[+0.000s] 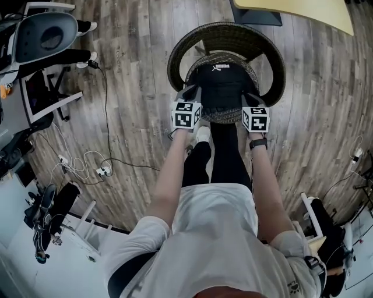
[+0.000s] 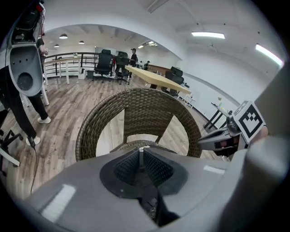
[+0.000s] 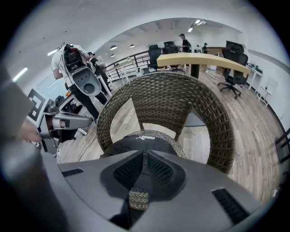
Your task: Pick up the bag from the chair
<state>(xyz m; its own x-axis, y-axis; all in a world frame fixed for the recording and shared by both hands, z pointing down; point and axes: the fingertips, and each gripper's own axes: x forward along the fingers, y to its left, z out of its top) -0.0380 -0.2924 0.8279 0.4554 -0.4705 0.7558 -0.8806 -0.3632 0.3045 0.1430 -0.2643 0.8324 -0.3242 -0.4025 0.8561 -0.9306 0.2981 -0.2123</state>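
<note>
A black bag (image 1: 221, 84) with a white logo lies on the round seat of a wicker chair (image 1: 175, 58). My left gripper (image 1: 192, 92) hangs over the bag's left edge and my right gripper (image 1: 252, 96) over its right edge, each with its marker cube toward me. In the left gripper view the gripper (image 2: 142, 153) is shut, pads together, with the chair's back (image 2: 140, 113) ahead and the bag mostly hidden. The right gripper (image 3: 147, 156) is shut too, and the bag (image 3: 140, 142) shows just beyond its tips. Nothing shows between either pair of pads.
The person's legs stand just in front of the chair. A wooden table (image 1: 303, 11) is beyond it. A grey machine (image 1: 44, 35) and loose cables (image 1: 87, 163) lie to the left, and black equipment (image 1: 329, 233) is at the lower right.
</note>
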